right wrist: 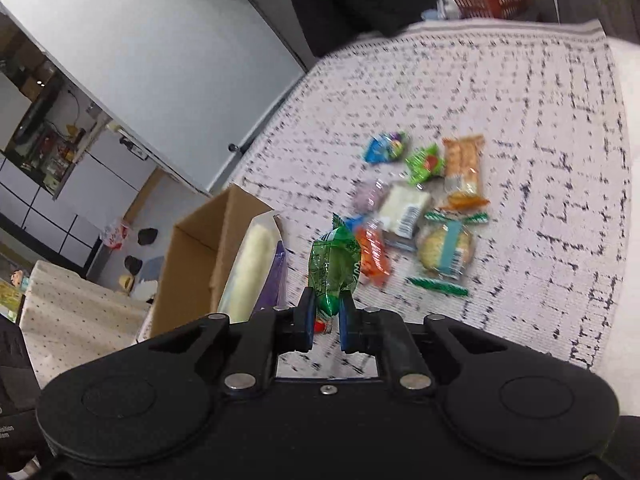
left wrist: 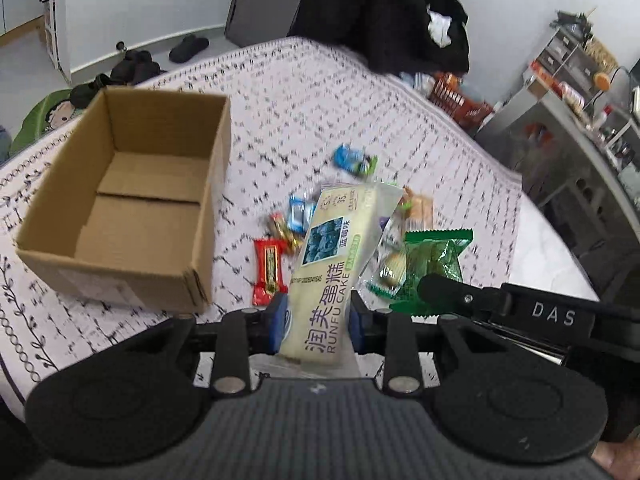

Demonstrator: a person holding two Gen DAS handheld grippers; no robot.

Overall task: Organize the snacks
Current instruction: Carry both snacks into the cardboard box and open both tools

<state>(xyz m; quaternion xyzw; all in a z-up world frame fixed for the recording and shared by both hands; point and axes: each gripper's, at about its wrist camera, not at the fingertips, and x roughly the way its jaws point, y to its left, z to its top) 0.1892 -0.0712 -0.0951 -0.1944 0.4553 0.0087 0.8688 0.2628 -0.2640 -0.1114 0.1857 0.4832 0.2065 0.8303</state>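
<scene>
Left wrist view first, and I read it from the left: an open cardboard box (left wrist: 120,208) sits on the patterned cloth (left wrist: 288,92), its inside bare. Just right of it lie a red wrapper (left wrist: 270,266) and small blue sweets (left wrist: 300,210). My left gripper (left wrist: 318,326) has its blue pads pressed against both sides of a long pale cake packet (left wrist: 340,256), printed "RUNFU CAKE" with a blue fruit picture; the packet stands up out of the claw, lifted clear of the cloth. Further right my right gripper (left wrist: 440,288) comes in from the side holding a crinkled green packet (left wrist: 436,264).

From the right wrist view, the box (right wrist: 200,248) and the cake packet (right wrist: 252,268) show at the left. My right gripper (right wrist: 326,320) is nearly closed, pinching the green packet (right wrist: 334,264) by its lower end. To the right the remaining snacks lie clustered on the cloth (right wrist: 520,120): an orange cracker pack (right wrist: 464,172), a round biscuit (right wrist: 444,250), a white square packet (right wrist: 404,208).
</scene>
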